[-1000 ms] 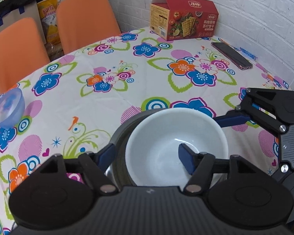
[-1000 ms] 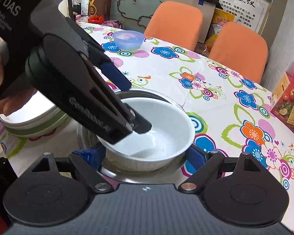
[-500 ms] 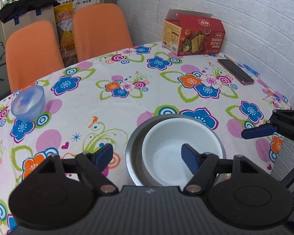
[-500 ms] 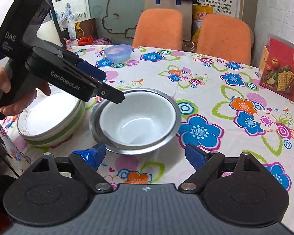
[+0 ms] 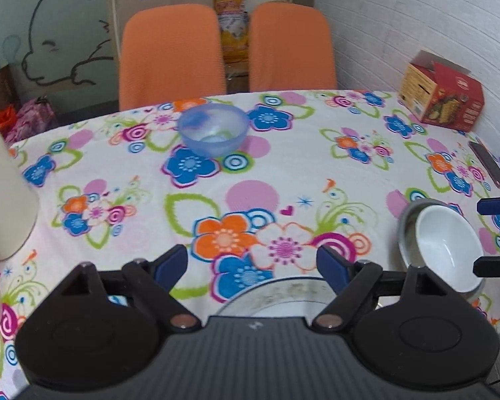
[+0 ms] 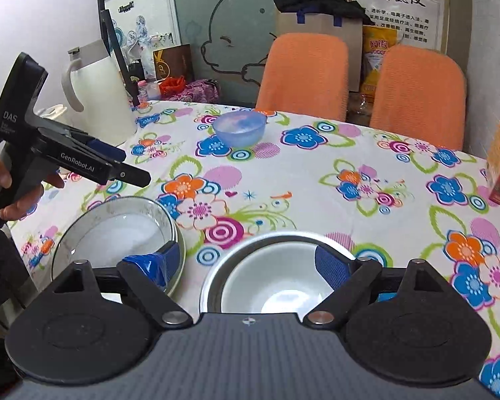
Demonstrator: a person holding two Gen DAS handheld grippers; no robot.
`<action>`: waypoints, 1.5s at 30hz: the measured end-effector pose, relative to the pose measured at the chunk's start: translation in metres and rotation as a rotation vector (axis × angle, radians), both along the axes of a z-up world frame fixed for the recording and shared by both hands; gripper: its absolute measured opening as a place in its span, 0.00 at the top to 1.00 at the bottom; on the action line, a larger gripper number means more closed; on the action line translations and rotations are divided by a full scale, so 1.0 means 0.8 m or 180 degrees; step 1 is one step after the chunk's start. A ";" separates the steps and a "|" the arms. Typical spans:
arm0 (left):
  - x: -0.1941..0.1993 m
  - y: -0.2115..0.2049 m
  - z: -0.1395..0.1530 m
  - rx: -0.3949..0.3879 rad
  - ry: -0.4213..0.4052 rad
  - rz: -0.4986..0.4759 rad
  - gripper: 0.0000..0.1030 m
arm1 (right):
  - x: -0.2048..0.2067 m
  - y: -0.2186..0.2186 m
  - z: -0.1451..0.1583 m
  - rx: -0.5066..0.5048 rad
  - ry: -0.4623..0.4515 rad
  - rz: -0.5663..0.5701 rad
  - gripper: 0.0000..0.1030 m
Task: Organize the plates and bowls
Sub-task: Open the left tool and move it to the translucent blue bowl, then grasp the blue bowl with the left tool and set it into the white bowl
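White ceramic bowl (image 6: 276, 286) nested in steel bowl (image 6: 216, 276), released on floral tablecloth (image 6: 316, 193). Left gripper (image 5: 251, 261) swung off since a second ago, now facing translucent blue plastic bowl (image 5: 213, 130), likely next. Right gripper (image 6: 250, 263) also withdrawn. Both spread, empty.

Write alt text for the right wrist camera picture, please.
An open right gripper hovers over a white bowl nested in a metal bowl on a floral tablecloth. The left gripper is at left; a blue bowl sits farther back.
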State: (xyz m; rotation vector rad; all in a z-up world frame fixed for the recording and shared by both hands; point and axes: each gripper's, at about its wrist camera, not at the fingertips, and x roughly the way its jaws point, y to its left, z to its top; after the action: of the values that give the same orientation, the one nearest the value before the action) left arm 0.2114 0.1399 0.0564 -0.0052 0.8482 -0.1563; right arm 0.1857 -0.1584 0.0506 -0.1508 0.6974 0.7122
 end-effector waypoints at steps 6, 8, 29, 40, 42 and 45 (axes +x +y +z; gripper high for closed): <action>0.041 0.060 0.002 -0.0028 -0.0032 0.0268 0.20 | 0.064 0.067 0.019 -0.0031 -0.0059 0.0088 0.27; 0.061 0.070 0.002 -0.0017 -0.0036 0.0313 0.20 | 0.089 0.094 0.019 -0.0140 -0.0129 0.0134 0.27; 0.305 0.063 -0.069 -0.0212 0.0221 0.0159 0.20 | 0.256 0.244 -0.078 -0.0763 0.0158 0.0498 0.27; 0.325 0.056 -0.087 -0.0227 0.0243 0.0113 0.23 | 0.271 0.255 -0.090 -0.0630 0.0223 0.0412 0.27; 0.324 0.057 -0.090 -0.0249 0.0219 0.0109 0.36 | 0.271 0.256 -0.090 -0.0597 0.0180 0.0390 0.27; 0.322 0.057 -0.089 -0.0206 0.0182 0.0086 0.64 | 0.266 0.256 -0.088 -0.0535 0.0056 0.0402 0.30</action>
State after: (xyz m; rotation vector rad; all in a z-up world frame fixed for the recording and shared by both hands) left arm 0.4688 0.1858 -0.0145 -0.0821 0.8993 -0.1586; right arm 0.3982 0.0466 -0.0200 -0.3453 0.7694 0.7760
